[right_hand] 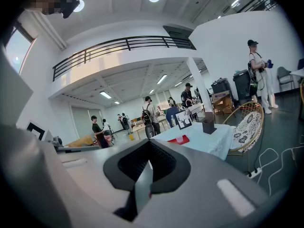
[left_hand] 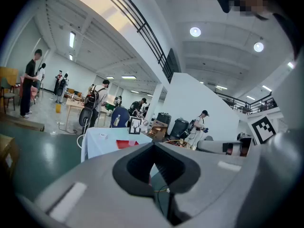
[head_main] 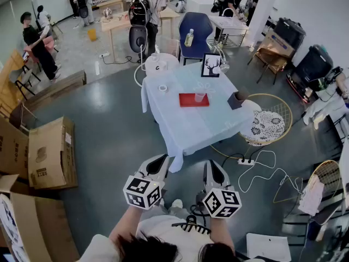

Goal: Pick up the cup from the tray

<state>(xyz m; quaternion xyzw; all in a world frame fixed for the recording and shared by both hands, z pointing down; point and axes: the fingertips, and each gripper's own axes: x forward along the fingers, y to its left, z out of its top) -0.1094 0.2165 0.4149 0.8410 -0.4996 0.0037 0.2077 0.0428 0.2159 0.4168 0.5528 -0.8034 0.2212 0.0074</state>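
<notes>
Cup [head_main: 200, 96] well ahead of right gripper [head_main: 213, 167]

Head view: camera set above the person, aimed forward and steeply down. The left gripper [head_main: 158, 160] and right gripper [head_main: 214, 165] sit at lower centre of the frame, with the desk [head_main: 191, 127] well ahead at centre.

Left gripper view: camera rides close behind the fingers [left_hand: 204, 175], facing near level. The desk is distant, centre left.

Right gripper view: same mounting. The desk is distant, centre right.

All 3 views share the desk, the red tray [head_main: 185, 100] and the framed picture [head_main: 211, 65].
</notes>
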